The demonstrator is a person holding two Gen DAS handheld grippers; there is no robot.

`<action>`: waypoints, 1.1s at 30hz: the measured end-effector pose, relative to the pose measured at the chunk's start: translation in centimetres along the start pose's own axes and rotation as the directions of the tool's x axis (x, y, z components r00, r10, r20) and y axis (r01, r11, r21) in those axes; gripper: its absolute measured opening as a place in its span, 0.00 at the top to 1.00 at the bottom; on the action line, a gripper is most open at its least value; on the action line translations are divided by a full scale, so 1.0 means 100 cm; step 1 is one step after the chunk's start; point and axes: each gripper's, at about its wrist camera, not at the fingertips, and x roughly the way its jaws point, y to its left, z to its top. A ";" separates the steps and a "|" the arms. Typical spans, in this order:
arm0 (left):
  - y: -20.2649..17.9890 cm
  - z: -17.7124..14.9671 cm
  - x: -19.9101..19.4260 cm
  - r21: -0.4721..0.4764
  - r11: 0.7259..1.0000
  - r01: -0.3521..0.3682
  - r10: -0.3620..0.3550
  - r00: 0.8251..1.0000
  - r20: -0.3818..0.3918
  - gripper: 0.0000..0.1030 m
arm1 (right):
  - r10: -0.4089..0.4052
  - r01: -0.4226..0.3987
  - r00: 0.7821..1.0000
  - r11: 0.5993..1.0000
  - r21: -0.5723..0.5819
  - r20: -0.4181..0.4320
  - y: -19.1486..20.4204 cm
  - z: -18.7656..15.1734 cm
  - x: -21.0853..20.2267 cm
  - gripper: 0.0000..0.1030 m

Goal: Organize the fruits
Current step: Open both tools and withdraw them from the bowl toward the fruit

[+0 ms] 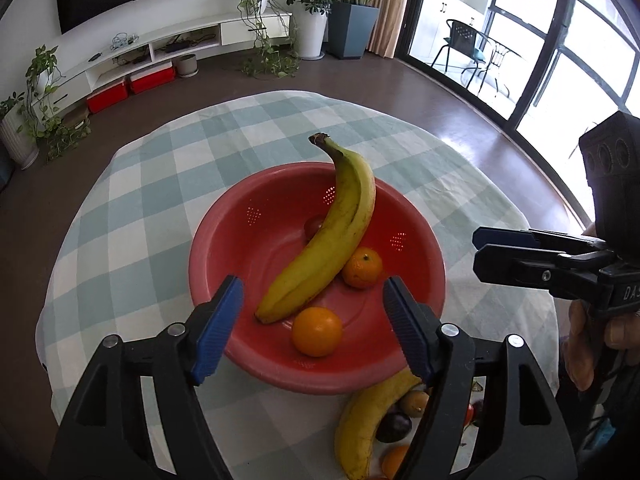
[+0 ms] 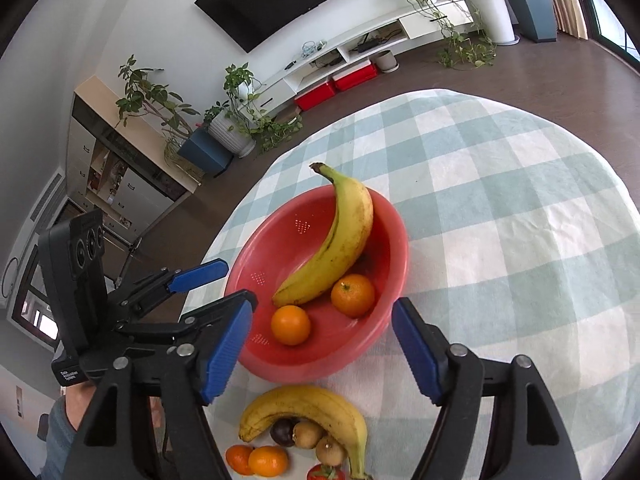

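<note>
A red colander bowl (image 1: 224, 248) (image 2: 384, 240) sits on the checked tablecloth. In it lie a banana (image 1: 336, 232) (image 2: 340, 244), two oranges (image 1: 317, 331) (image 1: 362, 267) (image 2: 291, 325) (image 2: 353, 295) and a small dark red fruit (image 1: 313, 227). My left gripper (image 1: 313, 330) is open and empty over the bowl's near rim. My right gripper (image 2: 322, 350) is open and empty, also near the bowl. A second banana (image 2: 316, 408) (image 1: 360, 420) lies on the cloth in front of the bowl with small dark, brown and orange fruits and a strawberry (image 2: 324, 472).
The round table's checked cloth (image 2: 500, 200) spreads to the right and behind the bowl. The right gripper shows at the right of the left wrist view (image 1: 480, 252); the left gripper shows at the left of the right wrist view (image 2: 224, 284). Floor, plants and a TV shelf lie beyond.
</note>
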 end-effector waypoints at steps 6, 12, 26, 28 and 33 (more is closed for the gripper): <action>-0.002 -0.055 -0.047 -0.062 0.998 0.026 -0.022 0.998 0.061 0.10 | -0.027 0.028 0.999 0.998 -0.056 0.019 0.004 -0.051 -0.035 0.19; -0.012 -0.120 -0.083 -0.115 0.992 0.050 -0.039 0.995 0.095 0.09 | -0.057 0.060 0.998 0.994 -0.097 0.024 0.005 -0.114 -0.059 0.19; -0.067 -0.204 -0.054 -0.058 0.998 -0.003 0.006 0.999 0.048 0.09 | -0.124 0.129 0.991 0.976 -0.173 0.043 0.021 -0.172 -0.061 0.21; -0.066 -0.202 -0.049 -0.047 0.999 -0.011 0.013 0.999 0.042 0.09 | -0.138 0.143 0.990 0.973 -0.183 0.039 0.022 -0.173 -0.058 0.22; -0.060 -0.198 -0.044 -0.034 0.999 -0.008 0.009 0.999 0.034 0.10 | -0.166 0.168 0.986 0.967 -0.193 0.027 0.021 -0.175 -0.050 0.24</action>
